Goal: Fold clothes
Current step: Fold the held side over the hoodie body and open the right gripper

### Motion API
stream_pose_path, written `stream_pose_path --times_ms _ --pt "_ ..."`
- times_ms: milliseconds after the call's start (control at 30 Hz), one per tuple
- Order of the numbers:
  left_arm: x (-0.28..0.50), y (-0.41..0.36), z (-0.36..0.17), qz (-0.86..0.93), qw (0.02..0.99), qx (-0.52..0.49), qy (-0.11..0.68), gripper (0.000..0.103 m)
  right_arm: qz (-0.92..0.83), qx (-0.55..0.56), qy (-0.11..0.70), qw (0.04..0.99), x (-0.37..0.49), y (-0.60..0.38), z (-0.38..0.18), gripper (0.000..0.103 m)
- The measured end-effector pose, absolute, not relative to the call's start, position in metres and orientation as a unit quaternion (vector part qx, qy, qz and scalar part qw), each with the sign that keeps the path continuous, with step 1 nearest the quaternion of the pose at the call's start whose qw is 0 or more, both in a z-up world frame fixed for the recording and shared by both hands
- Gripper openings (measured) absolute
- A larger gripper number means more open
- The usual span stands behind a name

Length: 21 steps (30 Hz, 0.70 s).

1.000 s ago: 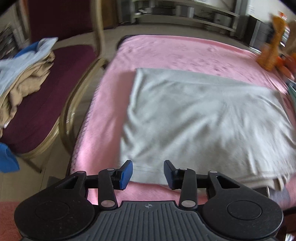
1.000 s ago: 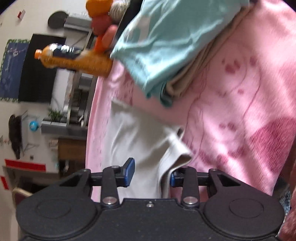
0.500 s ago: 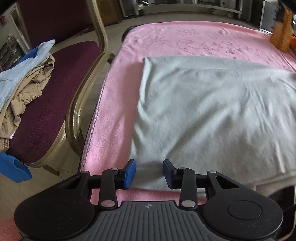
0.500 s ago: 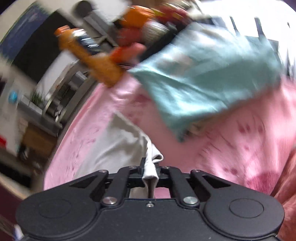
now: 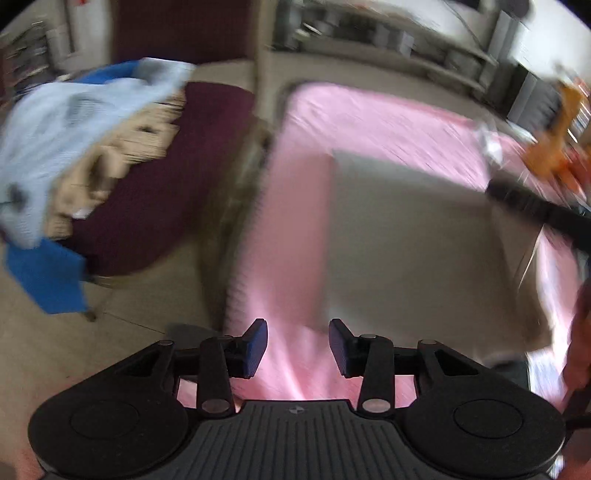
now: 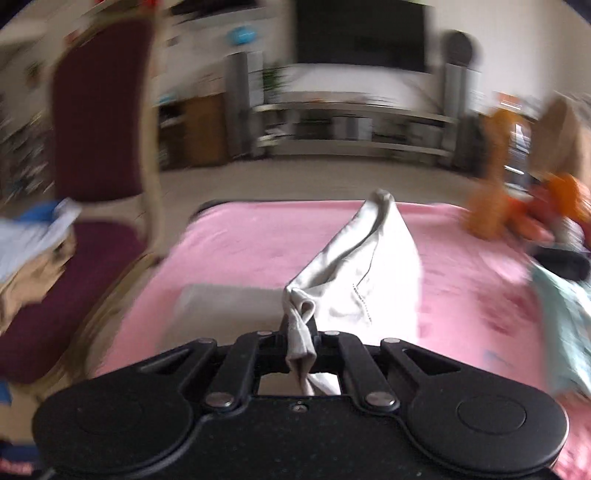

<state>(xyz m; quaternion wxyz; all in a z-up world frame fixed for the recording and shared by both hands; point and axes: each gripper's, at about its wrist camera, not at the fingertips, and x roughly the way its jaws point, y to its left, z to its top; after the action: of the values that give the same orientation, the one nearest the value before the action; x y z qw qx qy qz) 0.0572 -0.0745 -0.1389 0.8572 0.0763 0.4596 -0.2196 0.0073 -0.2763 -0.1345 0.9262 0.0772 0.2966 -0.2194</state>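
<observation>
Left wrist view looks down on the pink surface (image 5: 369,122) where the grey garment (image 5: 413,229) lies mostly flat, its near edge just ahead of the left tongs (image 5: 297,345). Those tongs stand partly apart and are opening, their blue pads (image 5: 255,343) over bare pink cloth with nothing between them. This view alone shows the chair seat (image 5: 173,206) from above, with a heap of clothes (image 5: 74,140) on it: pale blue on top, tan beneath, a bright blue piece hanging off the near edge. A dark blurred bar (image 5: 535,210) crosses above the garment's right side; I cannot tell what it is. Right wrist view, level with the room, shows what the other does not: the right tongs (image 6: 299,341) are pinched tight on a bunched hem of the grey garment (image 6: 362,273), which rises from them in a lifted, tapering fold over the surface (image 6: 251,236), while a flat part of it lies low to the left. Beyond stand the chair back (image 6: 99,122), a dark screen (image 6: 362,33) on the wall, low shelving (image 6: 351,125), an orange toy (image 6: 491,192) at the surface's far right corner, and a teal cloth (image 6: 565,325) at the right edge. Both views are blurred.
</observation>
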Motion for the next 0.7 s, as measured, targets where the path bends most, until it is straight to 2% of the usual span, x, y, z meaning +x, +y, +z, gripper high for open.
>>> stream_pose_path --times_ms 167,300,367,467,700 --pt "0.08 -0.053 -0.14 -0.202 0.857 0.01 0.474 0.04 -0.108 0.045 0.373 0.921 0.057 -0.228 -0.17 0.004" --pt "0.075 -0.058 -0.141 -0.207 0.855 0.012 0.475 0.04 -0.102 0.08 0.431 0.893 0.072 -0.23 -0.197 0.005" --pt "0.075 -0.059 -0.14 -0.209 0.858 0.01 0.47 0.04 -0.104 0.117 0.426 0.891 0.069 -0.24 -0.193 0.005" --pt "0.076 -0.056 -0.14 -0.211 0.859 0.001 0.466 0.04 -0.105 0.173 0.369 0.907 0.054 -0.249 -0.171 0.005" --pt "0.076 -0.055 -0.141 -0.206 0.858 -0.006 0.471 0.04 -0.08 0.167 0.335 0.924 0.045 -0.23 -0.151 0.004"
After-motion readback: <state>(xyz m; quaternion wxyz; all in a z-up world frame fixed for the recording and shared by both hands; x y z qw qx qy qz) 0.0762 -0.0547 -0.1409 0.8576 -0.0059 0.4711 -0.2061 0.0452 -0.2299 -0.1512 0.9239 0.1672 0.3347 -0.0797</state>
